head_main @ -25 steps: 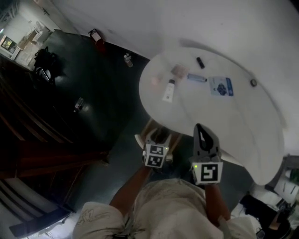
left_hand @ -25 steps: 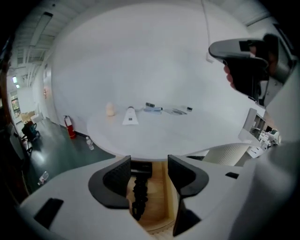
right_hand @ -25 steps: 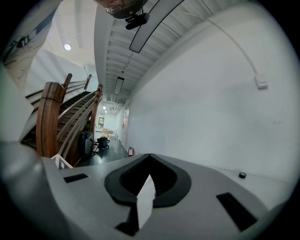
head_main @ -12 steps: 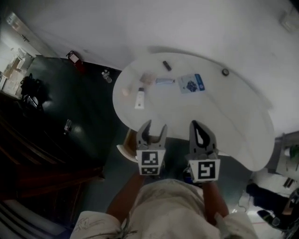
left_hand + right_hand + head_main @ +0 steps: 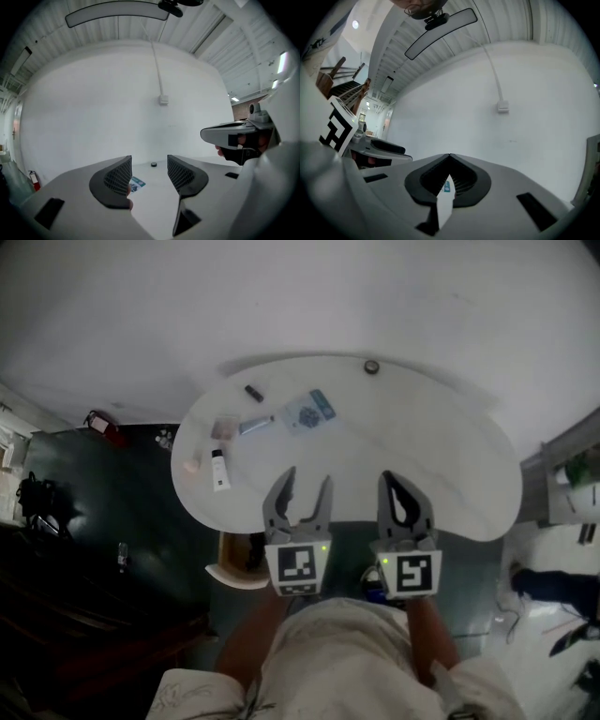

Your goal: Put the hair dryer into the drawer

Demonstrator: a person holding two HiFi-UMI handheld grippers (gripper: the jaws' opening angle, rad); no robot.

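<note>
The left hand-held gripper (image 5: 306, 480) hangs open over the near edge of a white rounded surface (image 5: 441, 456), its two dark jaws well apart with nothing between them. In the left gripper view (image 5: 149, 161), the gap between the jaws frames only bare white top, a blue-printed card (image 5: 136, 183) and a small round dark object (image 5: 153, 164) farther off toward the wall.

Just to its right, the right hand-held gripper (image 5: 394, 486) is level with it, jaws closed tip to tip and empty. The right gripper view (image 5: 449, 157) shows the tips meeting, with a sliver of the surface visible through the loop below them. Each one carries its marker cube at the near end, above the person's light trousers.

Beyond the left hand-held gripper and off to its left lie a white tube (image 5: 219, 470), a pale pink item (image 5: 225, 427) and a short silvery item (image 5: 256, 425). A small dark item (image 5: 253, 393) lies farther out. The blue-printed card (image 5: 309, 411) lies straight ahead of it, and the round dark object (image 5: 372, 366) sits at the far rim. A wooden chair (image 5: 239, 563) shows below and left of the left hand-held gripper, partly under the surface. A red fire extinguisher (image 5: 101, 425) stands far to the left by the wall.

No view shows the hair dryer or the drawer.
</note>
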